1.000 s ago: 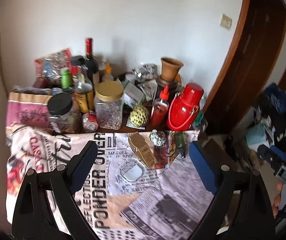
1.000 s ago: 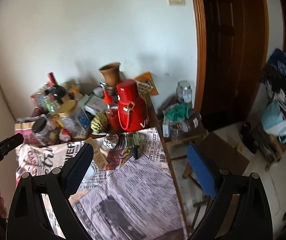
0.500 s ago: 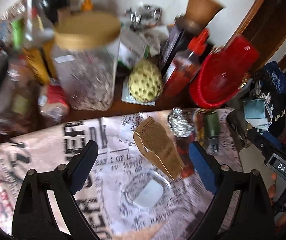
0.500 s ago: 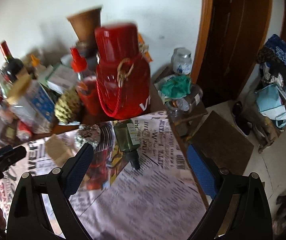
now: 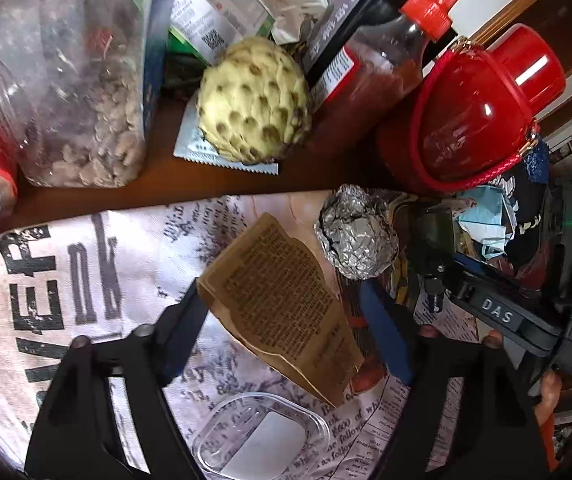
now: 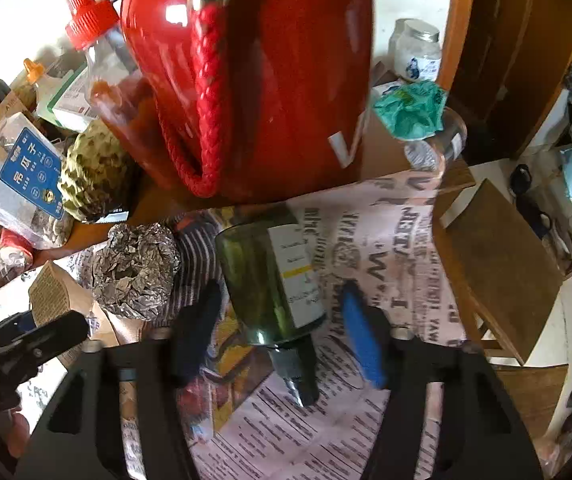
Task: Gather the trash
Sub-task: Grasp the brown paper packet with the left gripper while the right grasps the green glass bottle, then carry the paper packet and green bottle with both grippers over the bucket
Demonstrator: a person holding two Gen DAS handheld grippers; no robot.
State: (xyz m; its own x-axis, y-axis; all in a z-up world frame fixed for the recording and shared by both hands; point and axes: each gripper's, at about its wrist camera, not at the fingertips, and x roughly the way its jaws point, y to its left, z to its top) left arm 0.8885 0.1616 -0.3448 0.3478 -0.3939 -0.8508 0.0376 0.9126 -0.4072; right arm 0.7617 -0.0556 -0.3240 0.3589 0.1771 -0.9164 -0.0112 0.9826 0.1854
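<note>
A brown paper packet [image 5: 282,304] lies on the newspaper-covered table [image 5: 66,280]. My left gripper [image 5: 282,312] is open, with a finger on each side of the packet. A crumpled foil ball [image 5: 355,232] sits just right of it and also shows in the right wrist view [image 6: 136,268]. A small green glass bottle [image 6: 274,276] lies on its side on the newspaper. My right gripper [image 6: 282,320] is open around the bottle, with the fingers beside its body. A clear plastic lid [image 5: 258,436] lies near the left gripper's base.
Behind stand a red jug [image 6: 254,72] with a rope handle, a red-capped sauce bottle [image 5: 369,68], a custard apple [image 5: 254,100] and a clear jar of seeds [image 5: 74,80]. A wooden stool [image 6: 497,264] stands off the table's right edge.
Both grippers have moved forward and down to the table. The left now straddles the paper packet and the right straddles the green bottle. Both have narrowed somewhat.
</note>
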